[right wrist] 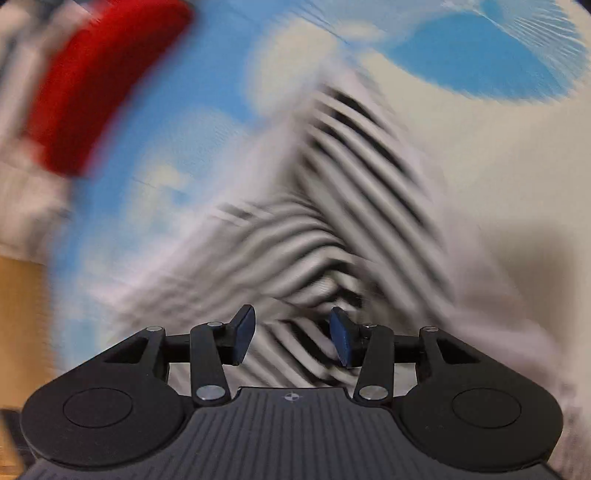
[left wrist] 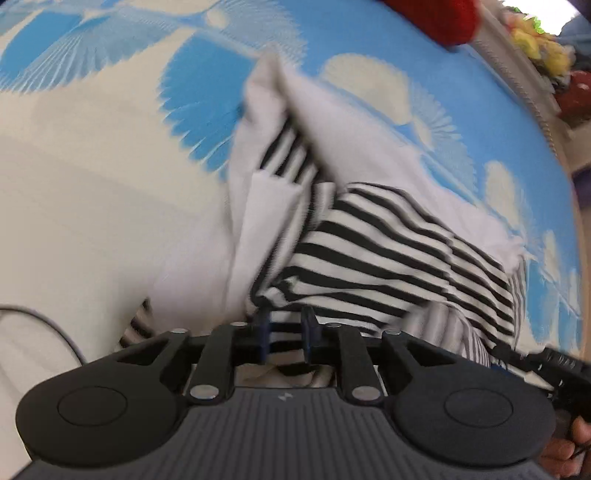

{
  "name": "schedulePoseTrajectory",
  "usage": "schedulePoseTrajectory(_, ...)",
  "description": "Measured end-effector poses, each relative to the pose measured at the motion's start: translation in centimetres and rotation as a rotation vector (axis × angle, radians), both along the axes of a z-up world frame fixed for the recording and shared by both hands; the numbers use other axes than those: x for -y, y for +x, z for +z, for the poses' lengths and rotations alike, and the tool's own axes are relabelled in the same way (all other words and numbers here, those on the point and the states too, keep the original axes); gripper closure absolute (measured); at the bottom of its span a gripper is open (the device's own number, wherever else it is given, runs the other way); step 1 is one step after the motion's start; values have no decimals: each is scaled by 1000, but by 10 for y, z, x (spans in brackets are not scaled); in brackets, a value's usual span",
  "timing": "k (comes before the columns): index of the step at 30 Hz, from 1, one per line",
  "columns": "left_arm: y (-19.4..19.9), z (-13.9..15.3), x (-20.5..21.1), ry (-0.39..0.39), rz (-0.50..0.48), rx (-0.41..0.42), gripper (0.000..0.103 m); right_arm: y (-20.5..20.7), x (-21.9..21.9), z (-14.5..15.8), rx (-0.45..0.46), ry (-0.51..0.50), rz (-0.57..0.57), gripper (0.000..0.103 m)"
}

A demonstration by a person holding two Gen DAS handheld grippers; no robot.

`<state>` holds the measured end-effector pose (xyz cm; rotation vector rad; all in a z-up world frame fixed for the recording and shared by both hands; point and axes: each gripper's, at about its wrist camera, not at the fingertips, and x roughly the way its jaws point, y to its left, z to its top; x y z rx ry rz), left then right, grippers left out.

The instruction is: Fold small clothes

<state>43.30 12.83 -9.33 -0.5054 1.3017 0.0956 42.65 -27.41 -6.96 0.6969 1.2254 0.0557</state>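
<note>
1. On the blue-and-cream patterned bedsheet (left wrist: 369, 48), a black-and-white striped garment (left wrist: 388, 251) with white parts lay crumpled.
2. The left tool (left wrist: 286, 332) was clamped on the garment's near striped edge, its blue pads close together with cloth between them.
3. The right tool (right wrist: 291, 336) stood with its pads apart, over striped cloth; that view was heavily blurred.
4. A red cushion (right wrist: 92, 85) sat at the sheet's far edge.

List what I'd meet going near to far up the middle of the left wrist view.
left gripper with striped cloth between its pads → black-and-white striped garment → its white part bunched up beyond → blue and cream patterned sheet → red cloth item at the far top edge.
</note>
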Motion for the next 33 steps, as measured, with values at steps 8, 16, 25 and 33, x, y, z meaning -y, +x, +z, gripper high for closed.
schedulePoseTrajectory(8,2,21,6,23,-14,89,85,-10,4,24,140,-20,-8,51)
schedulePoseTrajectory(16,-16,59,11,75,-46,199,84,-25,18,32,105,-128,-76,52)
schedulePoseTrajectory(25,-128,163,-8,69,-128,437,80,-161,80,150,525,-112,-102,50)
schedulePoseTrajectory(33,-253,145,-7,101,-168,449,81,-296,107,112,564,-191,-68,46)
